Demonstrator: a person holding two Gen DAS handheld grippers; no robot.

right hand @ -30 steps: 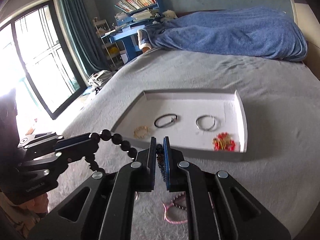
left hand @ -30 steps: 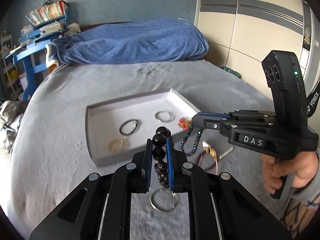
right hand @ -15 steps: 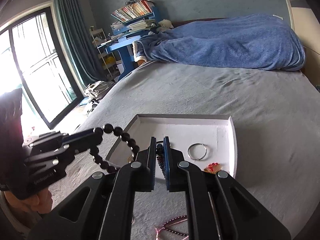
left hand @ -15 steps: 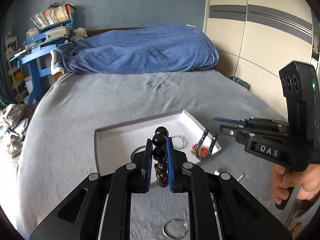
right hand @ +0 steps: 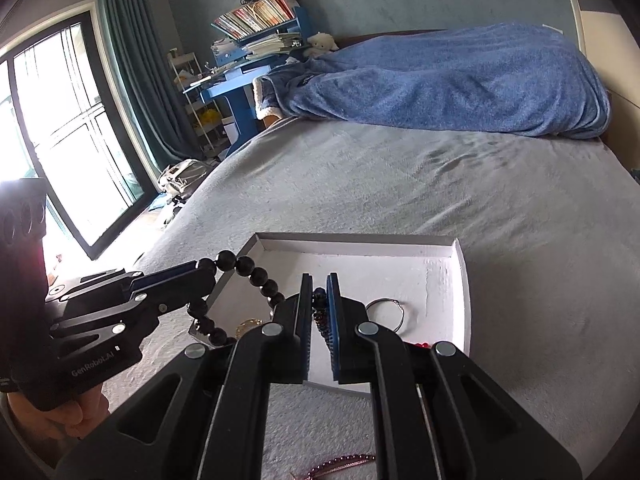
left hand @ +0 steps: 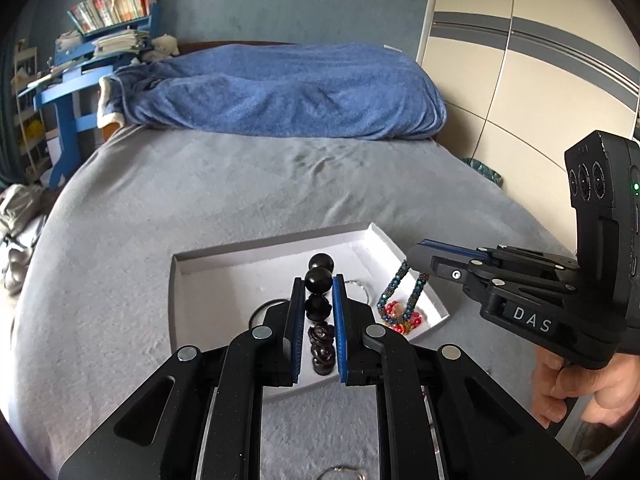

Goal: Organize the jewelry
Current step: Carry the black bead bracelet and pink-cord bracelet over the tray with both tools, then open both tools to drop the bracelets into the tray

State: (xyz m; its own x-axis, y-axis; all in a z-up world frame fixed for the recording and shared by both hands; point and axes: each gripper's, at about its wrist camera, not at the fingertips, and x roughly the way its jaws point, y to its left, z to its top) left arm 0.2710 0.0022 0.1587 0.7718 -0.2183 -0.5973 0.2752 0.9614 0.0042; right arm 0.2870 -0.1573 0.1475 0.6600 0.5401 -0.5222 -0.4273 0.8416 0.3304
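A grey bedspread (left hand: 224, 184) covers the bed, with a rumpled blue blanket (left hand: 280, 92) heaped along its far edge. Beyond it a blue desk (left hand: 68, 88) bears stacked papers and a shelf of books (right hand: 256, 14), a small white plush toy (right hand: 322, 42) beside them. Teal curtains (right hand: 128, 60) flank a bright window (right hand: 60, 140); cream wardrobe doors (left hand: 520, 80) with grey stripes stand opposite

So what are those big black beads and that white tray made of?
The black beads, held in the left gripper, look like polished stone or glass: round, glossy, with small highlights. The white tray seems to be foam or card: matte, faintly pebbled, with thin folded walls.
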